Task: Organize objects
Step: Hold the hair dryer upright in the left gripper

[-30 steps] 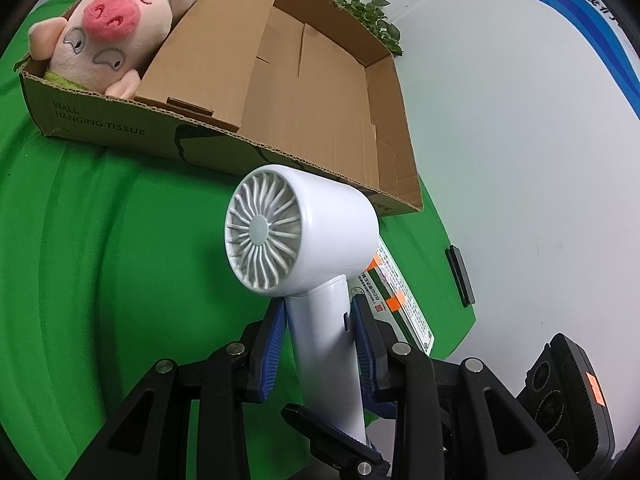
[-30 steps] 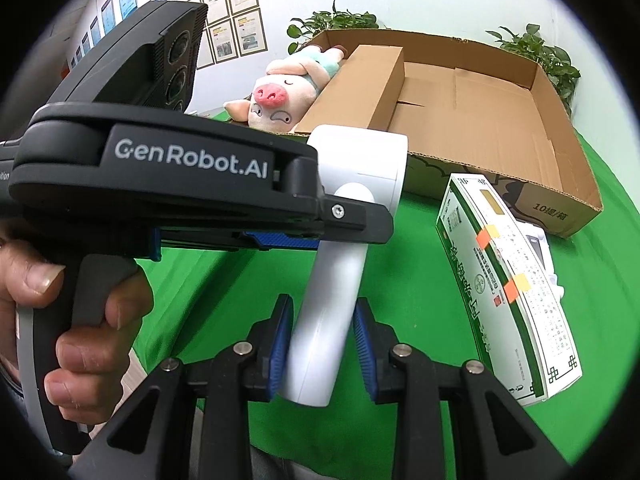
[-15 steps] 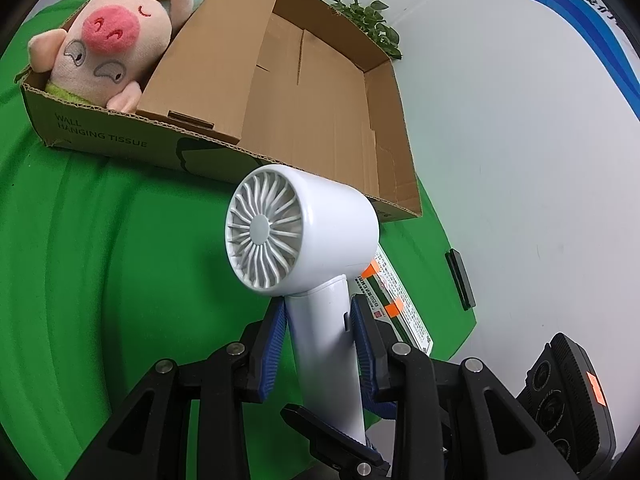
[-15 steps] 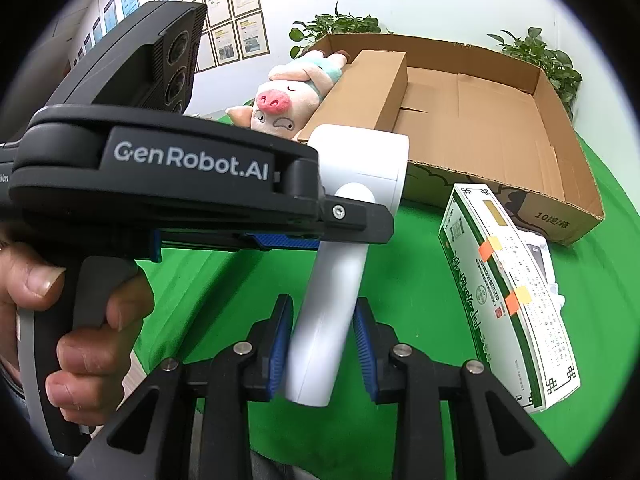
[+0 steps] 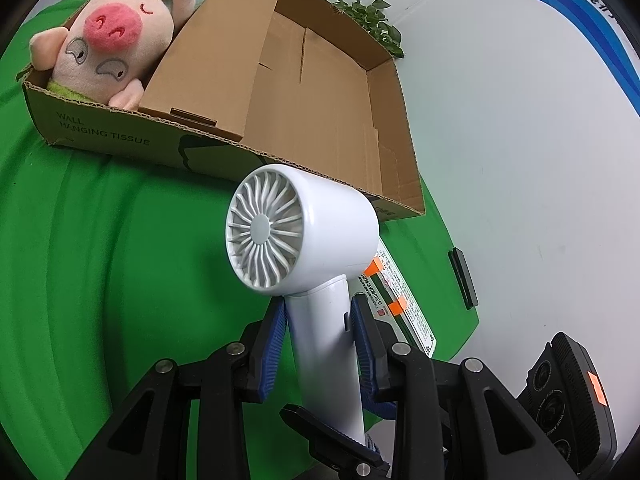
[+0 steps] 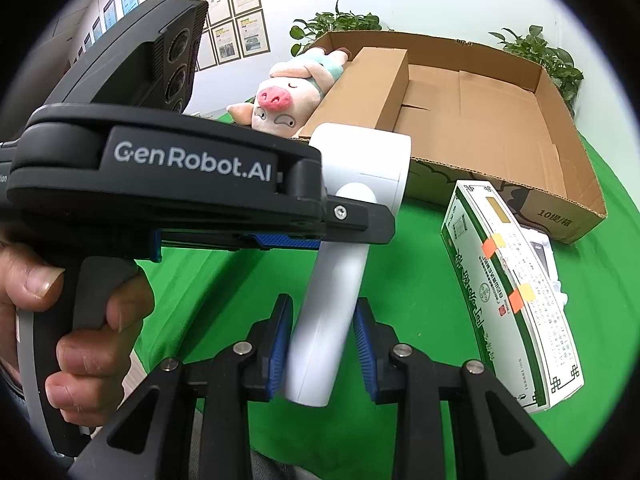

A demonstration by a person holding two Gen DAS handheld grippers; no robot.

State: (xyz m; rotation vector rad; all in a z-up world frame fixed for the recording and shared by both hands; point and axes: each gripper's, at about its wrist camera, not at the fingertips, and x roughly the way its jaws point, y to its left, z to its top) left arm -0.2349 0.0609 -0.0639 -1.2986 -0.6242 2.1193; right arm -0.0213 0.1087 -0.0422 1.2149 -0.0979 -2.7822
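Note:
A white handheld fan (image 5: 304,228) with a grey grille is held in the air over the green cloth. My left gripper (image 5: 320,332) is shut on the upper part of its handle, just under the head. My right gripper (image 6: 322,336) is shut on the lower end of the handle (image 6: 332,300). In the right wrist view the left gripper (image 6: 340,228) crosses from the left, held by a person's hand (image 6: 92,320). Behind the fan lies an open cardboard box (image 5: 120,136) holding a pink pig plush (image 5: 112,40) and a brown carton (image 5: 216,64).
A green-and-white packet (image 6: 512,292) with orange tape lies on the cloth right of the fan, partly on a white item (image 6: 540,248). A small black object (image 5: 462,276) sits at the cloth's right edge. Potted plants (image 6: 336,24) stand behind the box by the wall.
The box and plush have slid slightly lower in the left wrist view. Both grips on the fan's handle are the same.

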